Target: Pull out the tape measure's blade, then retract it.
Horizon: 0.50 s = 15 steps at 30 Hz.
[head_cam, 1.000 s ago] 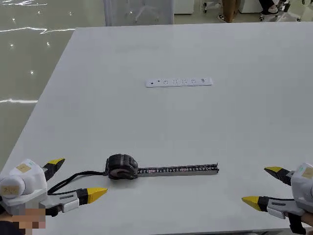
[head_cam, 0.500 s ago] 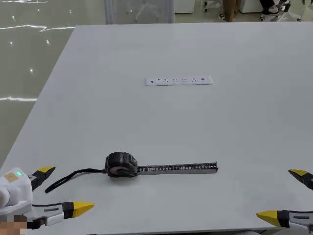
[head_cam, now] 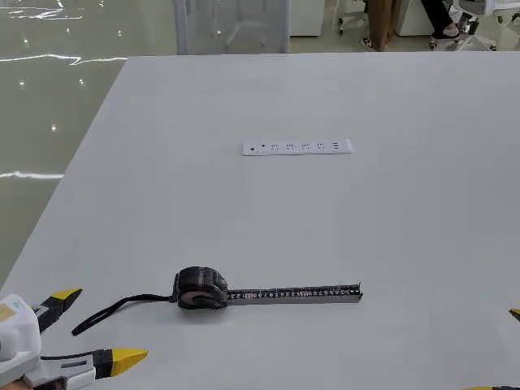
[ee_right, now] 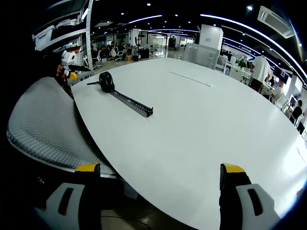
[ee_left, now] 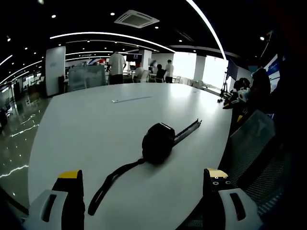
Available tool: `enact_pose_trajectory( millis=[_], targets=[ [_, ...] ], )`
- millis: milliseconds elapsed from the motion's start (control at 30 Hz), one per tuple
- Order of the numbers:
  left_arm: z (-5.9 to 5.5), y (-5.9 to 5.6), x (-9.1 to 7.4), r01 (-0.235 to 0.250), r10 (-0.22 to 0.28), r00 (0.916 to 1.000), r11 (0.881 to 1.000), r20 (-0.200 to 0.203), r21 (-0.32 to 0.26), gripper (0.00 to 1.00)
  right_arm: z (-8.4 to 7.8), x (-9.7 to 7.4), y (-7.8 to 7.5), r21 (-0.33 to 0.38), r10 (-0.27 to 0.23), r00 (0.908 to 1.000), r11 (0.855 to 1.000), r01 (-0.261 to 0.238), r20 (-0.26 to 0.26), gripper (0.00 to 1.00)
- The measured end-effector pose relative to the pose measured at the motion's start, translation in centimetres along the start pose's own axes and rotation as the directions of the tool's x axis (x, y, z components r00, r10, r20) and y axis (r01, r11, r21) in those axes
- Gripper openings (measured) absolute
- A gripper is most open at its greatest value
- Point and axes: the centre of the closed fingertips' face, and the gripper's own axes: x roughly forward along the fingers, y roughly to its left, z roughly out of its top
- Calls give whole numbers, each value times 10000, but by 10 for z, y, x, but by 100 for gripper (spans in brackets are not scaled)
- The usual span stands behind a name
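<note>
Tape measure [head_cam: 201,288] lies on surface [head_cam: 325,219], blade [head_cam: 296,293] extended, graduations illegible. Left tool [head_cam: 101,325] and right tool [ee_right: 160,168]: jaws apart.

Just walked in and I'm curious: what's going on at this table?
A person holds a gripper in each hand at a white table. The tape measure lies there, its blade pulled out, not yet retracted. The left gripper and right gripper are open, apart from it, holding nothing.
</note>
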Motion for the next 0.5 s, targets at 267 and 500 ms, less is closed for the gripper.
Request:
enact_pose_trajectory(
  millis=[267, 500],
  targets=[
    [-1, 0, -4, -5, 5, 10000, 10000, 27, -55, 100, 5, 3, 5, -110, 214, 9997, 9997, -213, 86, 100],
    [-2, 1, -7, 9, -9, 10000, 10000, 75, -41, 100, 7, 2, 2, -142, 256, 9996, 9996, -255, 85, 100]
  ],
)
